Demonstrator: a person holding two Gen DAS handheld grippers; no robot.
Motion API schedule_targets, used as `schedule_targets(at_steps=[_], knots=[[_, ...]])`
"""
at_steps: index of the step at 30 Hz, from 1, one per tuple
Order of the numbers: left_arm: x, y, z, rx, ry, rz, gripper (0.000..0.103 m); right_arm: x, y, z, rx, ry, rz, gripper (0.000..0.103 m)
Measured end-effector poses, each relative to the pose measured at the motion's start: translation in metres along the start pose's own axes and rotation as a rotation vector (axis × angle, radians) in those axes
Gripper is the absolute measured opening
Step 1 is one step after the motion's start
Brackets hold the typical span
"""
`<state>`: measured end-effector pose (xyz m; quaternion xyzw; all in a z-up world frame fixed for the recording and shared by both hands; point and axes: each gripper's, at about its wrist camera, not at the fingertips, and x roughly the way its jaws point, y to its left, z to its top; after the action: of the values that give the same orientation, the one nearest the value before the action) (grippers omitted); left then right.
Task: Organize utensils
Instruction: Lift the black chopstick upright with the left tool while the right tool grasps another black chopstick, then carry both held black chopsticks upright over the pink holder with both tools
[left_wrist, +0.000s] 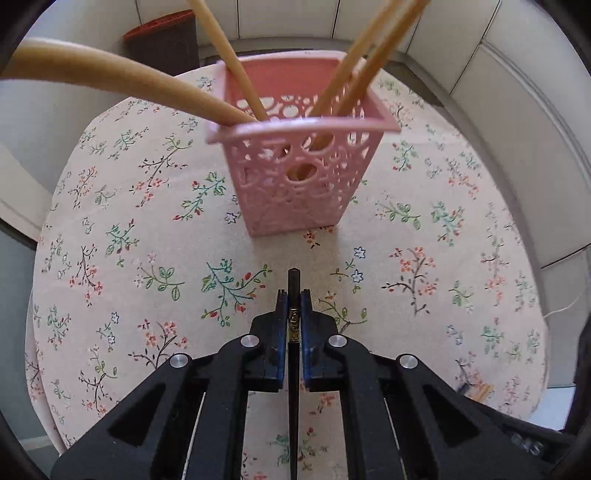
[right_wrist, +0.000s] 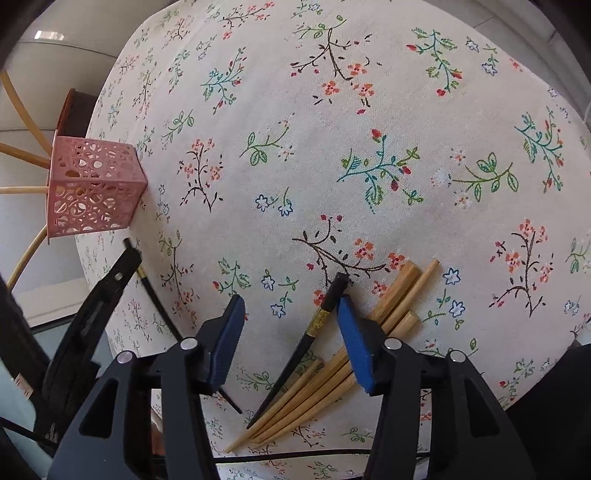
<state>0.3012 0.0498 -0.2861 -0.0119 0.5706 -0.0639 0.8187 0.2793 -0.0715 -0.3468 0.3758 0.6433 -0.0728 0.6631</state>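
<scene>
While no brand or readable lettering is showing anywhere, a small gold ornamental band is glinting on the black chopstick that the left gripper is pinching between its blue pads, fingers drawn narrow and tight on the stick just below its blunt end; the pattern on that band is too fine to make out as writing. Just beyond that tip, the pink basket is standing upright on the floral tablecloth, its walls pierced with round cut-outs, and it is already holding several pale wooden chopsticks that are leaning outward against its rim, plus one thicker wooden handle slanting out over the near-left corner. Behind the basket, a dark container with an orange-red rim is sitting off the cloth's far edge. From the other camera, the right gripper is hanging with its fingers spread wide, gripping nothing, well away from the basket across the cloth. A second black chopstick, also wearing a gold band, is lying flat on the cloth between those open fingers, close to the right-hand pad. Touching it on the side farther from the basket, a loose bundle of bamboo chopsticks is lying fanned out, partly hidden under that pad. The left gripper with its stick is appearing just below the basket in this view.
</scene>
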Motion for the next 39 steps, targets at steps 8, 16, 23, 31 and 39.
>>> schedule_targets(at_steps=[8, 16, 23, 31, 39], knots=[[-0.049, 0.017, -0.005, -0.039, -0.021, -0.098, 0.006, -0.007, -0.01, 0.006, -0.06, -0.052, 0.056, 0.01], [-0.098, 0.015, -0.016, -0.013, -0.143, -0.099, 0.006, -0.032, -0.007, 0.001, -0.173, -0.14, 0.146, 0.009], [-0.163, 0.002, -0.022, 0.009, -0.323, -0.089, 0.006, -0.072, 0.006, -0.017, -0.312, -0.266, 0.186, 0.009], [-0.209, 0.001, -0.025, 0.014, -0.44, -0.108, 0.006, -0.131, 0.023, -0.049, -0.489, -0.458, 0.197, 0.007], [-0.237, -0.001, -0.032, 0.019, -0.502, -0.113, 0.006, -0.192, 0.031, -0.062, -0.562, -0.593, 0.25, 0.007]])
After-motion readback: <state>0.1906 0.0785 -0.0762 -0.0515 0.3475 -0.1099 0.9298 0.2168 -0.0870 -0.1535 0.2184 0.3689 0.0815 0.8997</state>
